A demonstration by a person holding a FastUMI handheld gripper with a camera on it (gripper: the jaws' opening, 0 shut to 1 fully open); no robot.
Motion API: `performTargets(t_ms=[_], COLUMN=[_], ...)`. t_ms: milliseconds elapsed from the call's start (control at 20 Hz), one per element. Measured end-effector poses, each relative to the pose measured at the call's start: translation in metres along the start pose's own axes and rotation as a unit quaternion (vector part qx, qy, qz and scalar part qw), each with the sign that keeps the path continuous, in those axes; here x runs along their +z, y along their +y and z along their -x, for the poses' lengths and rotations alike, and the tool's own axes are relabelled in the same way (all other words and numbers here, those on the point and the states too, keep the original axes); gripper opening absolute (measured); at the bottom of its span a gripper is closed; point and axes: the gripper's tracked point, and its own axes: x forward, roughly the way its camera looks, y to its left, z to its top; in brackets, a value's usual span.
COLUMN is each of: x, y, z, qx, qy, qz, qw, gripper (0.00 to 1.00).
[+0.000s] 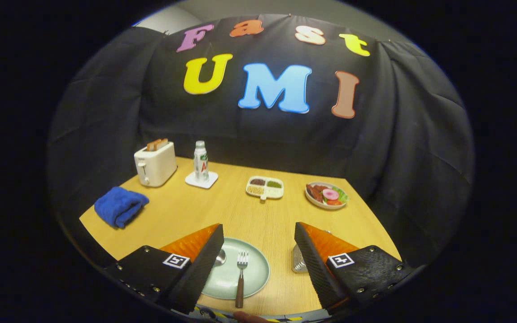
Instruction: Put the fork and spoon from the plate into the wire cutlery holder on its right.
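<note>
A pale green plate (251,273) lies on the wooden table near its front edge, between my two fingers. On it a fork (241,276) with a dark handle points away from me. To the fork's left the bowl of a spoon (220,257) peeks out beside my left finger, which hides its handle. The wire cutlery holder (298,264) stands right of the plate, mostly hidden behind my right finger. My gripper (258,233) hovers above the plate, open wide, with nothing held.
Across the back of the table stand a white toaster (154,163), a water bottle (201,162) on a white coaster, a divided snack tray (265,187) and a bowl of food (326,195). A blue cloth (120,205) lies at the left edge.
</note>
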Motion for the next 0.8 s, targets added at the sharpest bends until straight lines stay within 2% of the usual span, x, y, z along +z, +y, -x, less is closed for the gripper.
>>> performTargets(t_ms=[150, 300, 500, 600, 750, 800], x=[-0.048, -0.082, -0.109, -0.121, -0.136, -0.142], y=[0.011, 0.022, 0.03, 0.033, 0.04, 0.041], z=[-0.011, -0.015, -0.025, -0.028, -0.028, -0.03], qx=[0.028, 0.054, 0.067, 0.071, 0.087, 0.089], qy=[0.098, 0.17, 0.223, 0.249, 0.283, 0.29], qz=[0.013, 0.017, 0.022, 0.035, 0.051, 0.054], qw=[0.995, 0.984, 0.972, 0.965, 0.954, 0.951], gripper=[0.97, 0.93, 0.91, 0.86, 0.83, 0.79])
